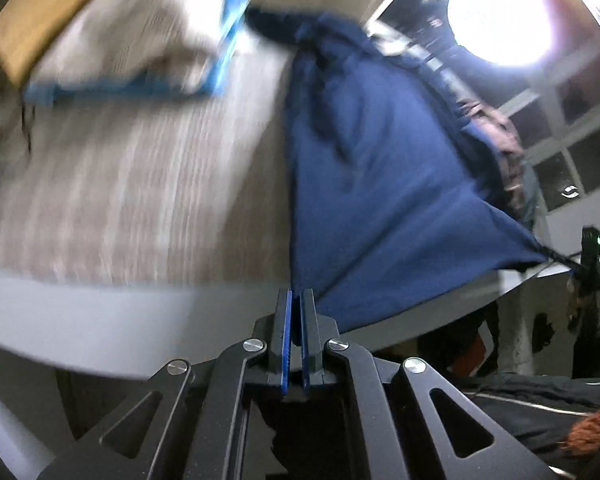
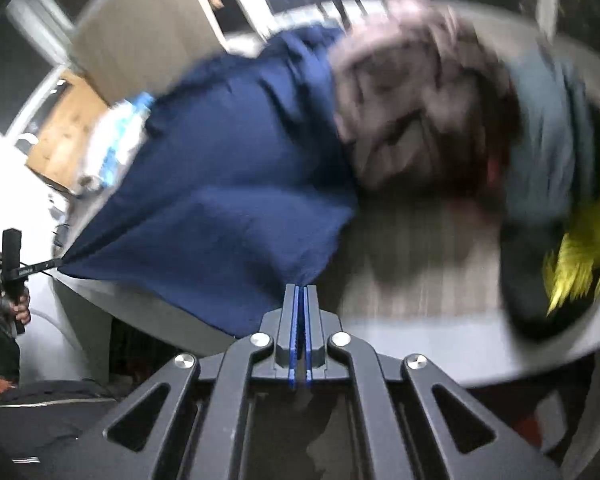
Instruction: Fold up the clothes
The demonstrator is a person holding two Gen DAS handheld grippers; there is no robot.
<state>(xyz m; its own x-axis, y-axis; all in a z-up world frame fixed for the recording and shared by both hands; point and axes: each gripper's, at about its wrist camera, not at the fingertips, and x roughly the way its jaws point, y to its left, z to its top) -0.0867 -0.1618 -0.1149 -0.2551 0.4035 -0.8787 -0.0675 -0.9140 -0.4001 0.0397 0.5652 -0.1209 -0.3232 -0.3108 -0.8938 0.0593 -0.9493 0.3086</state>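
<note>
Navy garment (image 1: 372, 184) stretched between both claws, blurred laundry pile (image 2: 440, 100) behind

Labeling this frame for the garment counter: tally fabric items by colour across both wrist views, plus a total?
Navy blue: 1, the cloth stretched between left gripper and right gripper
White with light-blue trim: 1, folded item
Pinkish-brown: 1, crumpled garment
Grey-blue: 1, garment
Yellow-green: 1, piece
Total: 5; blur may hide more.
</note>
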